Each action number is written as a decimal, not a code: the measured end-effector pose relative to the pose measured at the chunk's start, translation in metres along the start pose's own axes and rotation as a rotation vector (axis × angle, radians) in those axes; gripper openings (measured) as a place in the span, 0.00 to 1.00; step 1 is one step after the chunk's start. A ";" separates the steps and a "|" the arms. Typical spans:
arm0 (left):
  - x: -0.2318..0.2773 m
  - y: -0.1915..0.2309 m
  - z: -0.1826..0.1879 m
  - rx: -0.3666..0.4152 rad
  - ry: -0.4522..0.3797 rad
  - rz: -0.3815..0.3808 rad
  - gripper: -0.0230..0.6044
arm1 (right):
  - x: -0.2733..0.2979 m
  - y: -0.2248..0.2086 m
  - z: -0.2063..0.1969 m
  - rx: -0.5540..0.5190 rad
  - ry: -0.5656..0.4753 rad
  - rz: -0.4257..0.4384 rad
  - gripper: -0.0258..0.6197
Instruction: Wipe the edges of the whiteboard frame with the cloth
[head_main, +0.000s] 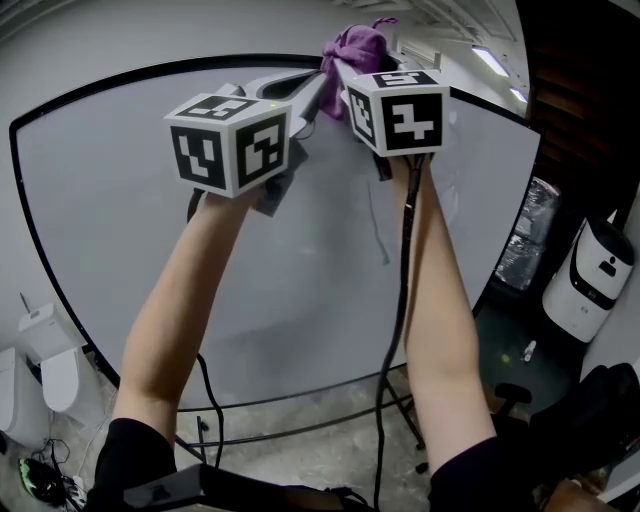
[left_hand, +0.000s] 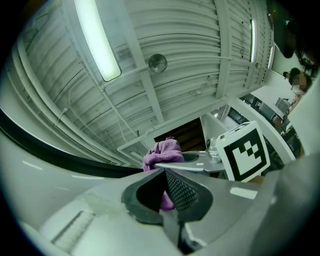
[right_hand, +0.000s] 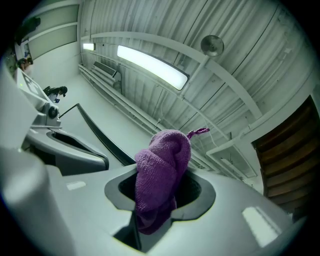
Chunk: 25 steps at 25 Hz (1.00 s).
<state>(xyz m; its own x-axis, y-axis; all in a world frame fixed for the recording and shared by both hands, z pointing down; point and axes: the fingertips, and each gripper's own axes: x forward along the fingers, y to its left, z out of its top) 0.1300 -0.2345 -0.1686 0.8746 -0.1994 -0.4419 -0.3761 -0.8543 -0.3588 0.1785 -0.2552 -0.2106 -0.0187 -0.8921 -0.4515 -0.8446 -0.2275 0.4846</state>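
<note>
The head view alone takes in the whole whiteboard frame (head_main: 60, 103) and both bare forearms (head_main: 170, 310). At the frame's top edge, upper centre, the right gripper (right_hand: 159, 197) clamps a bunched purple knit cloth (right_hand: 165, 172). The left gripper (left_hand: 165, 182) has its jaws pressed together, empty.

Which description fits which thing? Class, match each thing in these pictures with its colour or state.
Things:
1. cloth
2. whiteboard frame
3. right gripper
4. ceiling light

Descriptions:
A. black
B. lit
C. purple
D. shut on the cloth

Pairs: 1-C, 2-A, 3-D, 4-B
</note>
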 end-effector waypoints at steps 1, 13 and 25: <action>0.006 -0.002 -0.001 0.001 0.000 0.001 0.04 | 0.000 -0.007 -0.003 -0.001 0.000 -0.001 0.27; 0.072 -0.032 -0.016 0.026 0.043 0.033 0.04 | -0.017 -0.092 -0.041 0.010 0.007 -0.023 0.27; 0.143 -0.101 -0.039 0.045 0.052 -0.008 0.04 | -0.050 -0.213 -0.104 0.073 0.000 -0.054 0.27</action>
<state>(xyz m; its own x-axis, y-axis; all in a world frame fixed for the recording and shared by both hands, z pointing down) 0.3047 -0.1958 -0.1633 0.8921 -0.2184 -0.3956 -0.3812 -0.8339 -0.3992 0.4152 -0.2030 -0.2135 0.0277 -0.8793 -0.4755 -0.8810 -0.2462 0.4040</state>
